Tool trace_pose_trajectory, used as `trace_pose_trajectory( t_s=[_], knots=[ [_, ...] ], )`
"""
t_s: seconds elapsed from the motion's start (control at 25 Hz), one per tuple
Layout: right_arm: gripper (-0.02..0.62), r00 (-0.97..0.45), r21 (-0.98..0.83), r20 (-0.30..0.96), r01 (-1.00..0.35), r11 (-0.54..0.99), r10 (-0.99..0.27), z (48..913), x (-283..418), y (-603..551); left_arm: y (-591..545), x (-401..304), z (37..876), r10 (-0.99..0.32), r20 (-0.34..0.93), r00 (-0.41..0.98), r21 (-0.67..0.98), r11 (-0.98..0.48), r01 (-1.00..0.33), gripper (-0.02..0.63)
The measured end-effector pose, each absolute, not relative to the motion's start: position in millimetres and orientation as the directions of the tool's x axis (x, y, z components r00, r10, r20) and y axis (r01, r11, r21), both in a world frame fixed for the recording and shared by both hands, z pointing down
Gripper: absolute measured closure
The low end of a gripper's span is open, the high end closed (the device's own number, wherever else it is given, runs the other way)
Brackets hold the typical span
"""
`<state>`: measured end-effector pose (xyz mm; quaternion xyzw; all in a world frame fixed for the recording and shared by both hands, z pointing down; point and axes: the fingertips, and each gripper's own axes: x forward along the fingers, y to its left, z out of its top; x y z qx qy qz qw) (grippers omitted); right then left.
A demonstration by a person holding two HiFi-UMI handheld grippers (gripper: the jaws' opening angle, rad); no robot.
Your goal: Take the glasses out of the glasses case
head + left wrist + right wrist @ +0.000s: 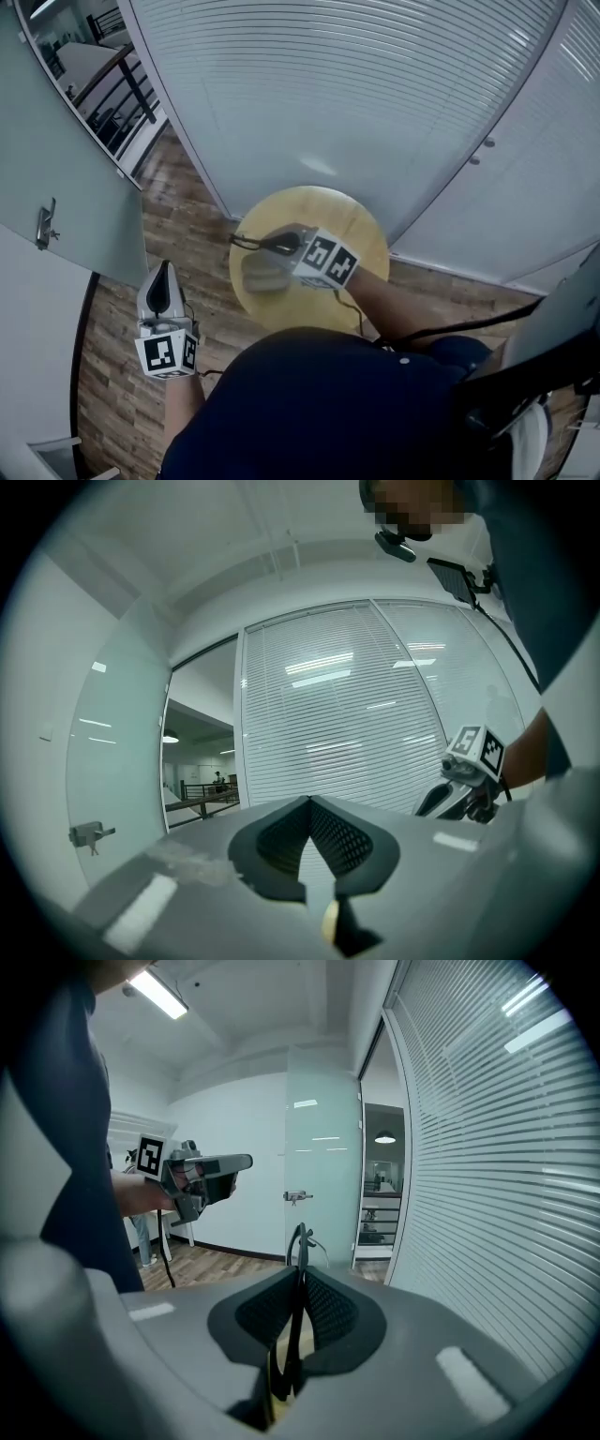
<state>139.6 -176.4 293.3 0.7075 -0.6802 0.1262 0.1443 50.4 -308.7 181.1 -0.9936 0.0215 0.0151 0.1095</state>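
Now R tongs (299,1277) were pinched on the black glasses (300,1239), which stuck out ahead of them; grey case (261,274) lay just beside on round bench (367,234). L tongs (308,804) were pressed together, empty, well apart.

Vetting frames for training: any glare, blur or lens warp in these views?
Head view: heavy fisheye, the blinds bow into arcs, with a glare patch above the round table; the right gripper looks soft. Left gripper view: dark vignetted corners, bright light streaks on the blinds. Right gripper view: the glasses read clearly.
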Motion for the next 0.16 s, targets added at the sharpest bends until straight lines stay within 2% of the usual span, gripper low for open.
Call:
trace_pose_trajectory(
  t_s=[0.16],
  knots=[
    [0.561, 0.046, 0.023, 0.367, -0.999, -0.041, -0.929, 293.9, 139.3, -176.4, -311.8, 47.7, 182.2, -0.047, -0.030, 0.998, -0.216, -0.975, -0.052, 0.600]
  ],
)
